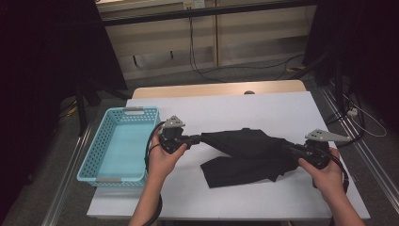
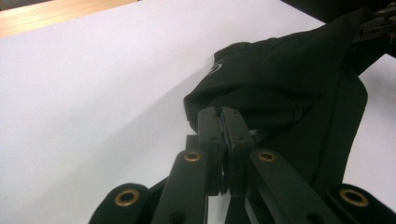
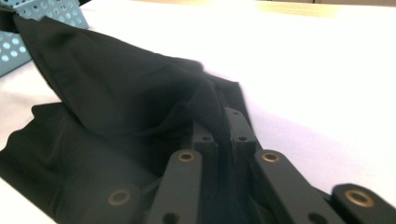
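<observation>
The right claw (image 1: 292,149) is clamped on one end of the black cloth (image 1: 244,155), near the table (image 1: 282,113) right edge. The left claw (image 1: 197,138) pinches the other end, lifting it; the rest sags onto the table. Bare surface lies beyond. The blue basket (image 1: 141,113) sits left. Folds hide the cloth's shape.
</observation>
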Available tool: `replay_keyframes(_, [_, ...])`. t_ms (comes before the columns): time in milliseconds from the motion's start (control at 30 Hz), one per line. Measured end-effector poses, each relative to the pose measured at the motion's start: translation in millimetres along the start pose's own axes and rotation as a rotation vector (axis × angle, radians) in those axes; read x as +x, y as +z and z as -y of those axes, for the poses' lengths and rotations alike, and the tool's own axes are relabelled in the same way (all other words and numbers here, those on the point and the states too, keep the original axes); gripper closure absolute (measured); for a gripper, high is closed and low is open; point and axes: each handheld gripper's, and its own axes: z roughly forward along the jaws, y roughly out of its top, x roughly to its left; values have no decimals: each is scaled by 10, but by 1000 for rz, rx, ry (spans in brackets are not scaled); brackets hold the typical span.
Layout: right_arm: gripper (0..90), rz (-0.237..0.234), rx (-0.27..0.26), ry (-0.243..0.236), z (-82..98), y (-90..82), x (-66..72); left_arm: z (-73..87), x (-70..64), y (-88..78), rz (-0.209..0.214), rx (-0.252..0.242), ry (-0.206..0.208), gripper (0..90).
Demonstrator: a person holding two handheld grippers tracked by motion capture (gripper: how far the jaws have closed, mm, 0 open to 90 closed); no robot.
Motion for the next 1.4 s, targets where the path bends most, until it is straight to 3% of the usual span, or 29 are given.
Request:
replay_keyframes(200, [821,23,45,-15,54,67,-10,69,37,60,-8,35,-3,887])
replay_keyframes(267, [749,21,50,-28,52,84,18,71,24,80,-10,45,-2,887])
replay_keyframes(500, [534,78,-1,-74,-65,50,154,72,7,96,-12,51,1,886])
replay_keyframes(567, [520,80,-15,-84,-101,38,193,70,2,98,-10,53,2,887])
replay_keyframes(667, [521,59,-30,-111,-154,47,285,68,-7,101,-11,52,5,886])
replay_keyframes(733, [587,27,-22,-130,-173,81,364,70,-14,102,-11,53,8,886])
replay_keyframes(833, [701,-55,16,-168,-163,201,518,73,-28,99,-9,55,9,886])
replay_keyframes(933, [717,-102,69,-217,-123,362,664,69,-46,81,-5,51,12,886])
replay_keyframes(1033, [666,-117,111,-233,-66,552,765,63,-72,52,-5,53,17,887])
replay_keyframes(1167, [514,-102,154,-239,-5,761,808,75,-85,26,-4,49,14,887])
replay_keyframes(1333, [389,-95,183,-262,36,886,837,100,-94,10,5,40,4,886])
replay_keyframes(1400, [366,-98,203,-296,58,927,865,102,-110,10,7,42,6,887])
